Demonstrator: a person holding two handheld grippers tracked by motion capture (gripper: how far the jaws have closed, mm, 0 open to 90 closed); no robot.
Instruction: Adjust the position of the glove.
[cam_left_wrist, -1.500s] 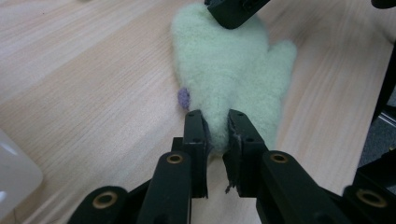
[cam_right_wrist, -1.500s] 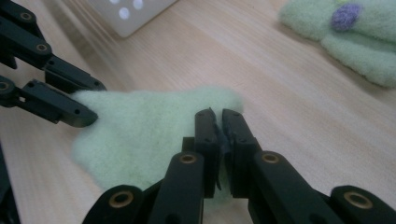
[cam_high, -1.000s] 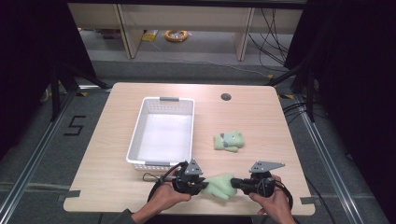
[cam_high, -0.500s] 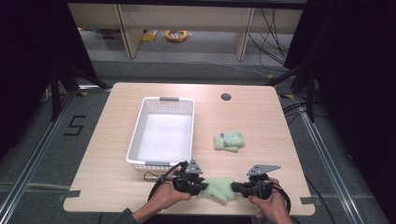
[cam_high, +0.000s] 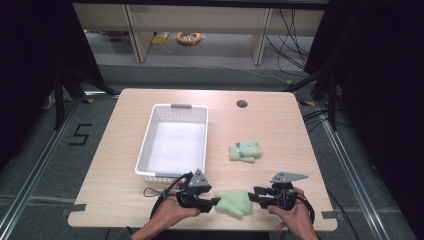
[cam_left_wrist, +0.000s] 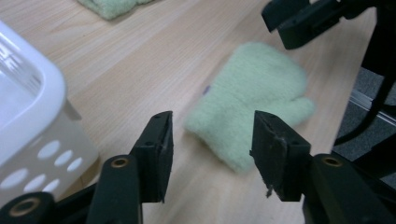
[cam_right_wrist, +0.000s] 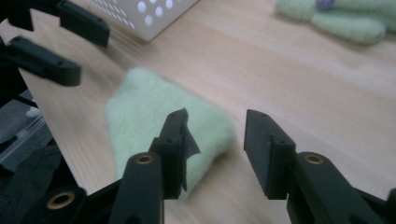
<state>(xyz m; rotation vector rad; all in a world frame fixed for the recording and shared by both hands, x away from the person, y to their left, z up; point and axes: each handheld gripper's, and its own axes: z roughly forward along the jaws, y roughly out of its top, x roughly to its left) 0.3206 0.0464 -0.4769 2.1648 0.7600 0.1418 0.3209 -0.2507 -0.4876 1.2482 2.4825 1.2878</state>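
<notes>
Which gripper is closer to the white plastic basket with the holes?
Left. The left gripper sits just below the white plastic basket, near its front rim. The right gripper is farther off, beyond the flat pale green fuzzy mitten.

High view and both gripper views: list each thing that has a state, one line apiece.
Left claw: jaws apart, just been opening, nothing gripped.
Right claw: jaws apart, just been opening, nothing gripped.
Near mitten: lying flat on the table between the claws, released.
Far mitten: bunched up, lying apart to the basket's right.
White basket: upright, empty.
</notes>
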